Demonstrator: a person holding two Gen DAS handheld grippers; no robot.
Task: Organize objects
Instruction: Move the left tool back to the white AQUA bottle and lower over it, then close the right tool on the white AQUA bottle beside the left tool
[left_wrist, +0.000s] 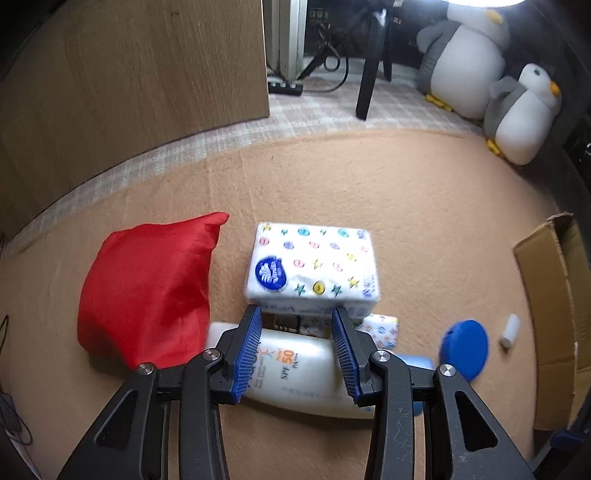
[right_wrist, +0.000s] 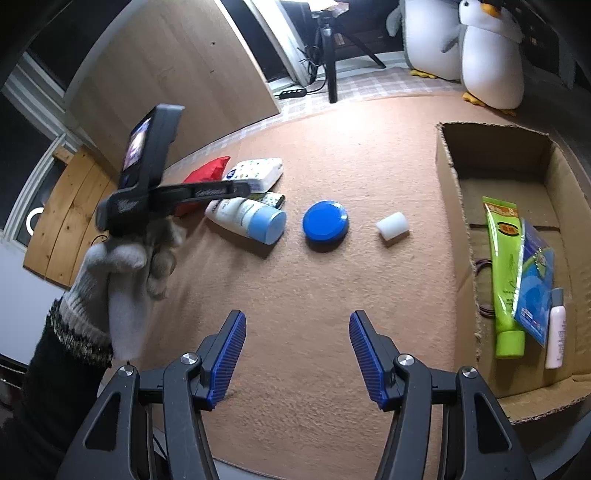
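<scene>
Left wrist view, from the left: a red pouch (left_wrist: 147, 291) lies on the tan mat (left_wrist: 424, 221), and beside it a tissue pack (left_wrist: 314, 264) printed with stars and a round blue logo I cannot read. The left gripper (left_wrist: 297, 350) hangs over a white sunscreen bottle (left_wrist: 295, 373) marked "SPF 50", its blue pads spread to either side of the bottle, not pressing it. A smaller patterned pack (left_wrist: 382, 328) lies just behind the bottle. Farther right lie a blue lid (left_wrist: 465, 349) and a small white cylinder (left_wrist: 510, 329), then the cardboard box (left_wrist: 546, 295).

Right wrist view, same order: a gloved hand (right_wrist: 125, 280) grips the left tool from below, tilted over the pouch and bottle. The right gripper (right_wrist: 297, 354) hovers above bare mat, jaws wide apart and holding nothing. In the box at far right lie a green tube (right_wrist: 504, 273), a blue packet (right_wrist: 533, 288) and a small pale bottle (right_wrist: 556, 332); their print is too small to read.
</scene>
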